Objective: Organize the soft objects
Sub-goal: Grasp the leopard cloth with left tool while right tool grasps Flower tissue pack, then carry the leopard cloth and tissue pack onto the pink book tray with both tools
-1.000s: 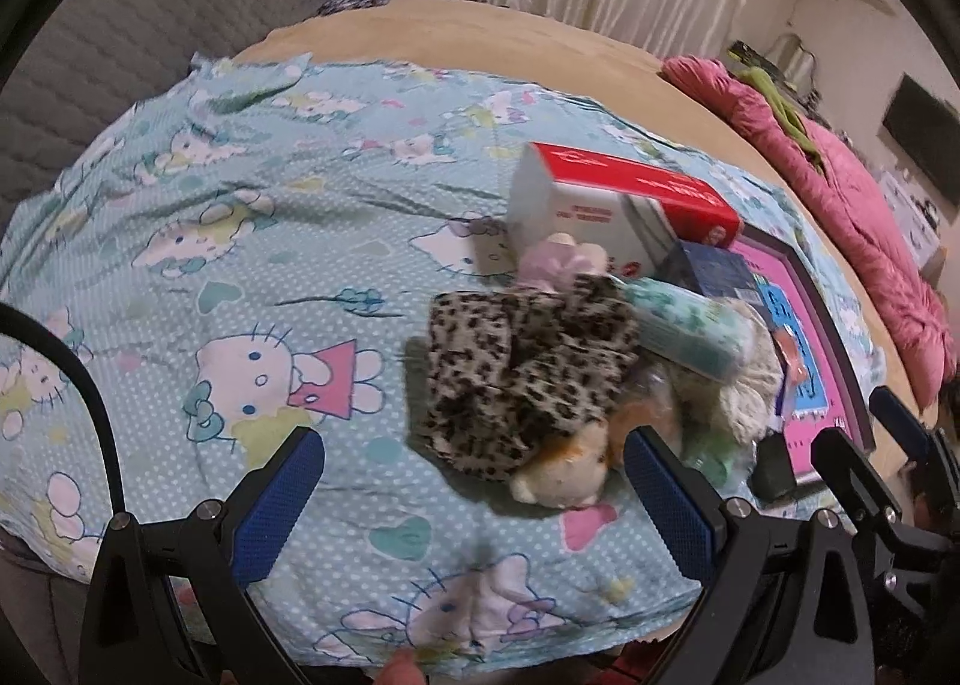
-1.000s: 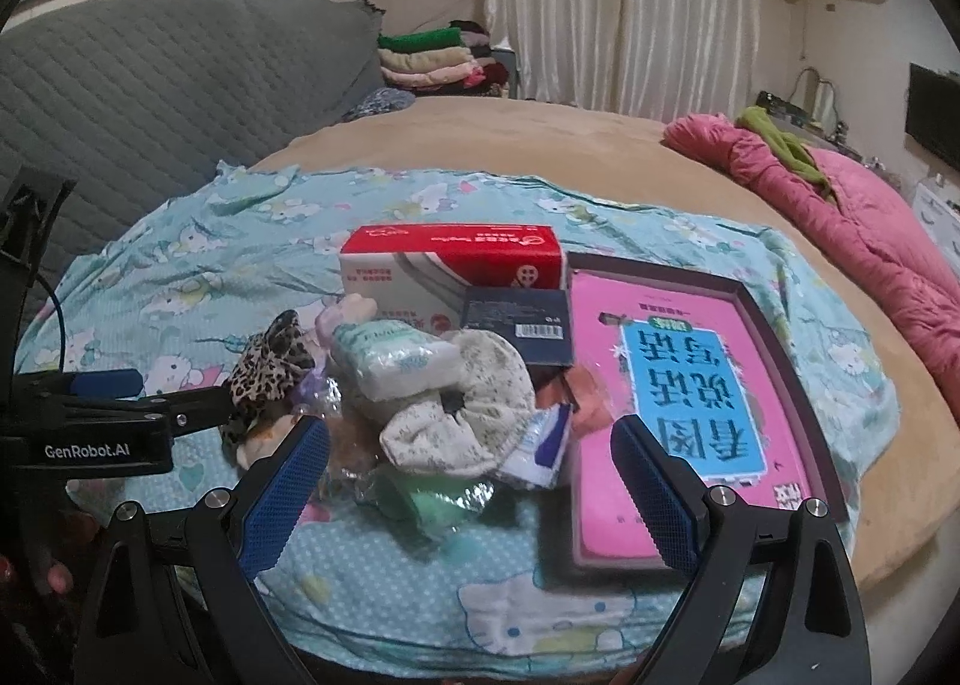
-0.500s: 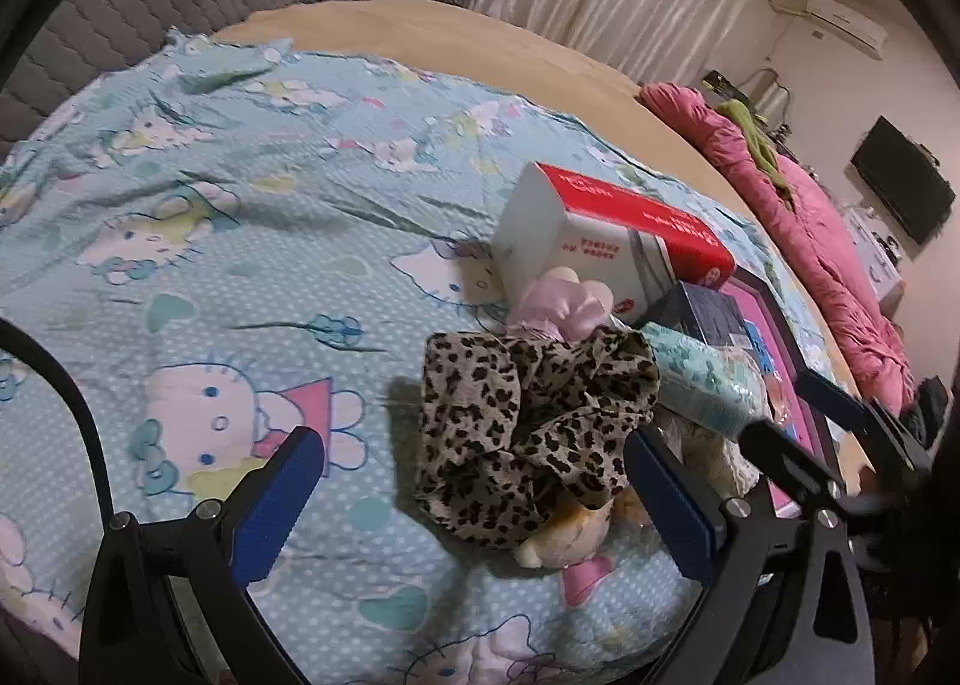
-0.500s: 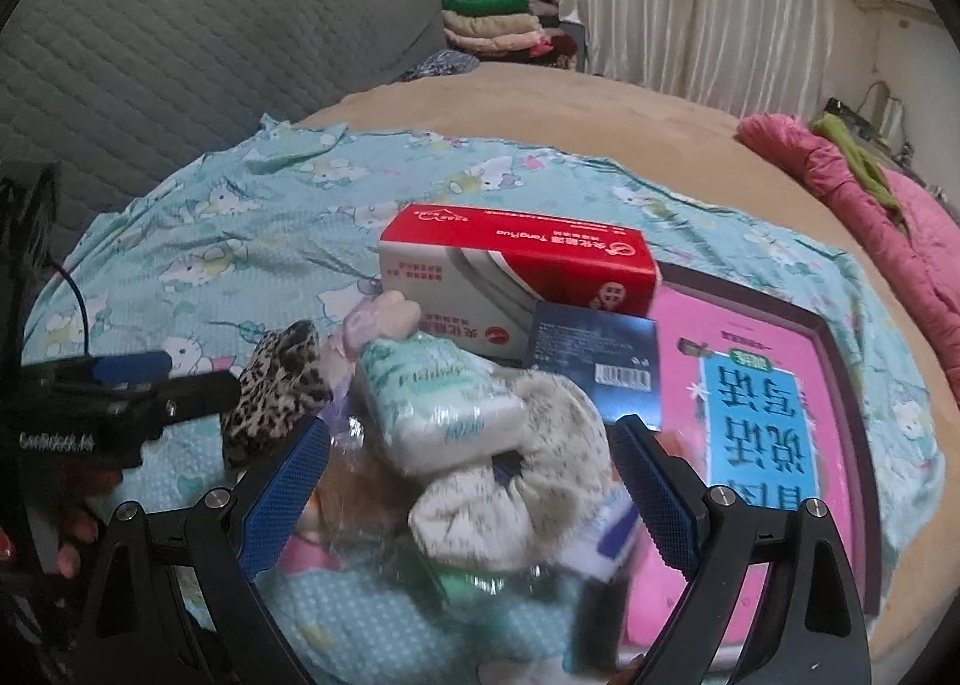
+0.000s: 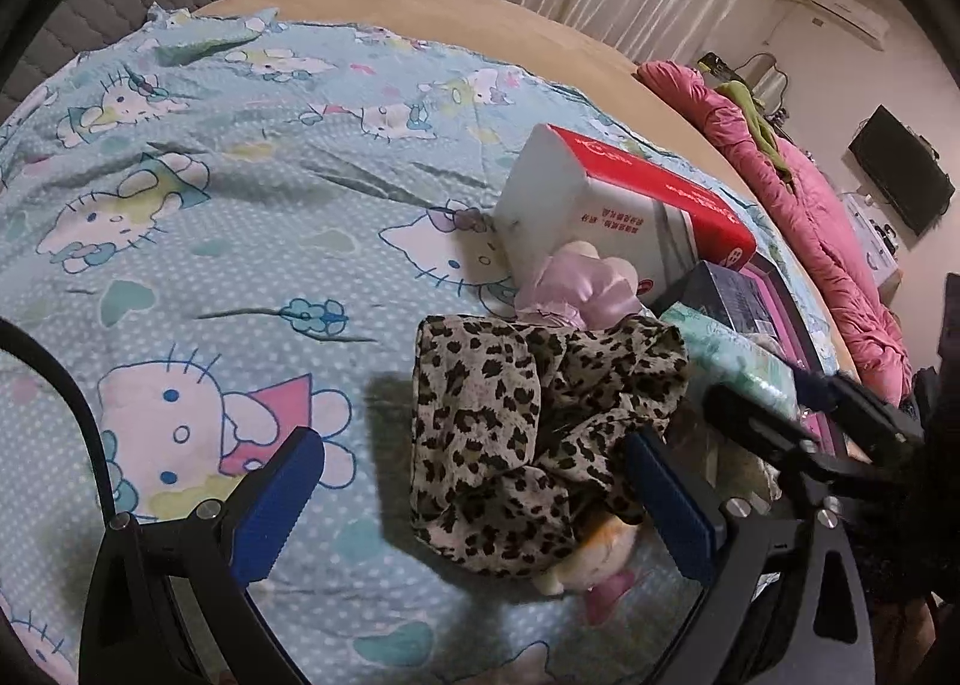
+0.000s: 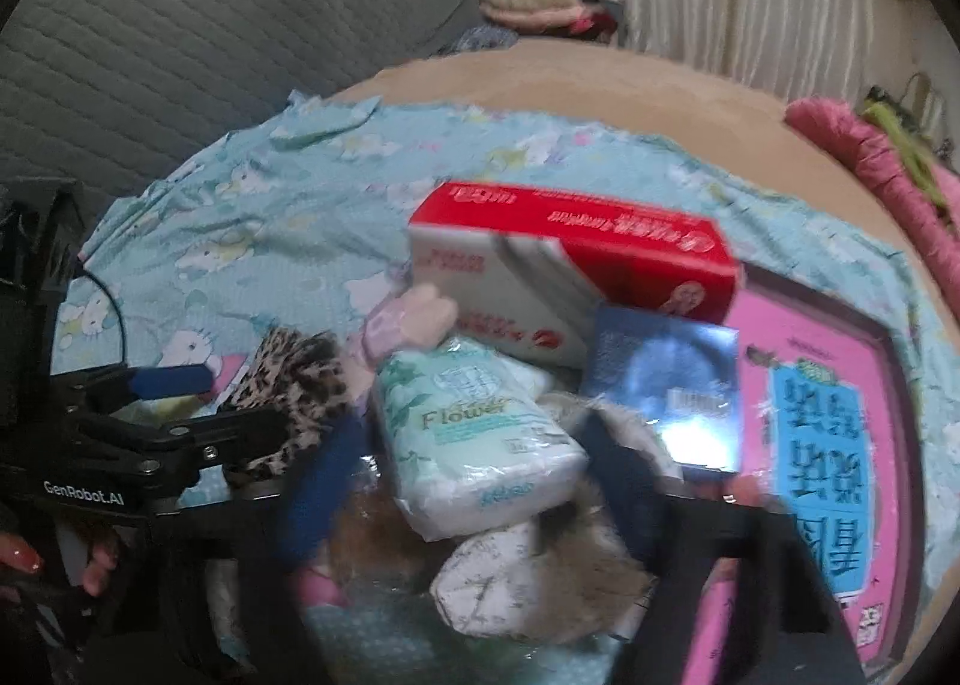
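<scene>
A leopard-print scrunchie [image 5: 540,421] lies on the Hello Kitty sheet [image 5: 210,205], partly between the wide-apart fingers of my open left gripper [image 5: 474,505], untouched by the pads. A pale plush toy [image 5: 594,553] peeks out under it, and a pink scrunchie [image 5: 576,283] sits behind it. My right gripper [image 6: 474,499] is blurred and its jaws are closing. Between them lie a green "Flower" tissue pack [image 6: 474,445] and a cream scrunchie [image 6: 510,583]; I see no pad pressing on either. The left gripper [image 6: 204,403] shows at the left by the leopard-print scrunchie [image 6: 288,379].
A red and white tissue box [image 6: 570,277] stands behind the pile, with a small dark blue box [image 6: 666,385] leaning on it. A pink book [image 6: 822,445] lies to the right. A pink quilt [image 5: 810,205] runs along the bed's far side.
Both grippers have come down and closer to the pile. The right gripper's fingers have drawn in from wide apart around the tissue pack. The left gripper's fingers stay wide.
</scene>
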Demonstrator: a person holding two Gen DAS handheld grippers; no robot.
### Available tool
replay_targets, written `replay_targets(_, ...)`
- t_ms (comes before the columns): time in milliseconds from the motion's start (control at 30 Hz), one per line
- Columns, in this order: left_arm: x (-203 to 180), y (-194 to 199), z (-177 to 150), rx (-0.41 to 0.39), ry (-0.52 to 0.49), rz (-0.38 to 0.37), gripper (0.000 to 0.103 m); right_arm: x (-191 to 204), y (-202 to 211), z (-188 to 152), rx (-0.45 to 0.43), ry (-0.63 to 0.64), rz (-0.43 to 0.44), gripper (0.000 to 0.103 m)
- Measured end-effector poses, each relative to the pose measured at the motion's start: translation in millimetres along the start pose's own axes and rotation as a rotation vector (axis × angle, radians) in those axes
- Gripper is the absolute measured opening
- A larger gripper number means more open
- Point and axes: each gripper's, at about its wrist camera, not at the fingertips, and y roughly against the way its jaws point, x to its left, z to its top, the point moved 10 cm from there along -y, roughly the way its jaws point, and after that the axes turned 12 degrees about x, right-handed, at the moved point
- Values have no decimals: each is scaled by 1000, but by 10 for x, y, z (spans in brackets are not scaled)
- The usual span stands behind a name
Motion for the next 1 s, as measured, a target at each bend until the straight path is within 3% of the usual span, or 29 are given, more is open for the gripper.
replay_targets(200,10,-34,-10,5,17,-44,93,-29,46,-7,-35,-24,22,55)
replay_targets(333,-26,-68,0,12,33,-154,69,-47,185,14,-86,-40,38,52)
replay_targets(400,-46,-84,0,16,22,-175,57,-56,254,26,-106,-46,41,52)
replay_targets(467,-98,-72,14,13,3,-198,38,-65,321,28,-123,-57,47,52)
replay_targets(567,-176,-29,16,0,-34,-208,23,-78,398,9,-139,-72,53,52)
replay_targets(733,-239,104,34,-53,-75,-178,16,-76,519,-16,-169,-76,57,52)
replay_targets(1000,-295,478,65,-148,-90,-122,16,-117,774,-56,-230,-93,62,52)
